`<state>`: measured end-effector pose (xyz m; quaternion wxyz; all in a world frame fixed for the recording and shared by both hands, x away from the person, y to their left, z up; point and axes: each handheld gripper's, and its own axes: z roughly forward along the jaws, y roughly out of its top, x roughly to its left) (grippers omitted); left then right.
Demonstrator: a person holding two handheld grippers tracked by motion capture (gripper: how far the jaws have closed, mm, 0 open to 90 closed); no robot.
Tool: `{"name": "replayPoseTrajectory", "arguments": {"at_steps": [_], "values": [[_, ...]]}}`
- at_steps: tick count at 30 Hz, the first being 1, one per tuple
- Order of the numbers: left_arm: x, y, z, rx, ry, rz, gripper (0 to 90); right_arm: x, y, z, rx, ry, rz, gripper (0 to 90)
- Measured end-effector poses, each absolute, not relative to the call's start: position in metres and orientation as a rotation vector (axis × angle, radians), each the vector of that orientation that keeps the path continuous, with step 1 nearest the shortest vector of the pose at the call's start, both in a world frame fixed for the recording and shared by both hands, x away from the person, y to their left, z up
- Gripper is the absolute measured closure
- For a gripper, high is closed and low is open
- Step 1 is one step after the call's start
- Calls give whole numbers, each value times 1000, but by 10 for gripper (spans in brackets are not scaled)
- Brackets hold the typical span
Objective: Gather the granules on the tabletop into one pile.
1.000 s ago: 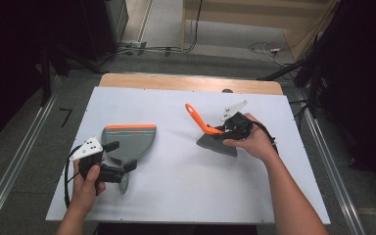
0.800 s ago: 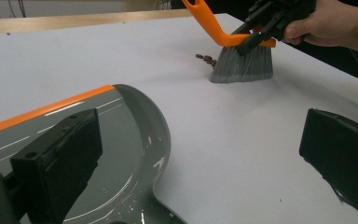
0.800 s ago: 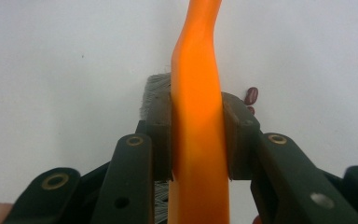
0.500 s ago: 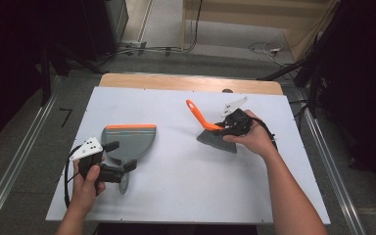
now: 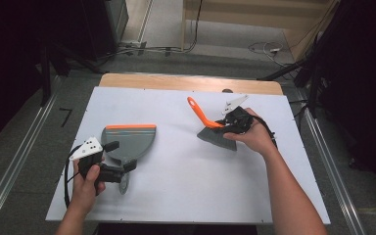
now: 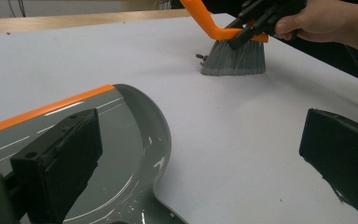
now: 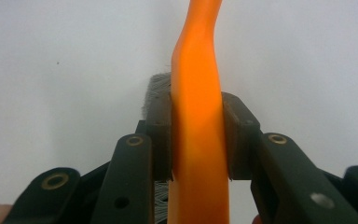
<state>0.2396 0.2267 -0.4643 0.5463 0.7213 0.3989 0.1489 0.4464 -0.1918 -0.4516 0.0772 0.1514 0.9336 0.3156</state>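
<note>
The right gripper is clamped on the orange handle of the brush, bristles down on the white table (right of centre); the handle rises toward 11 o'clock. At 8 o'clock from it lies the dustpan, orange lip toward 12, its handle toward 6. The left gripper stands wide open astride that handle.

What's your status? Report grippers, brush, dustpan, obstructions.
Right gripper shut on brush handle, bristles on table. Left gripper open at dustpan handle. Small debris beside bristles.
</note>
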Motion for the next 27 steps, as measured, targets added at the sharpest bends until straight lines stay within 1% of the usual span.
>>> {"name": "replayPoseTrajectory", "arguments": {"at_steps": [17, 27], "values": [[240, 228, -465, 1711, 947, 353, 0, 448, -194, -450, 486, 2771, 937, 670], [240, 229, -465, 1706, 953, 350, 0, 432, -188, -434, 511, 2771, 929, 674]]}}
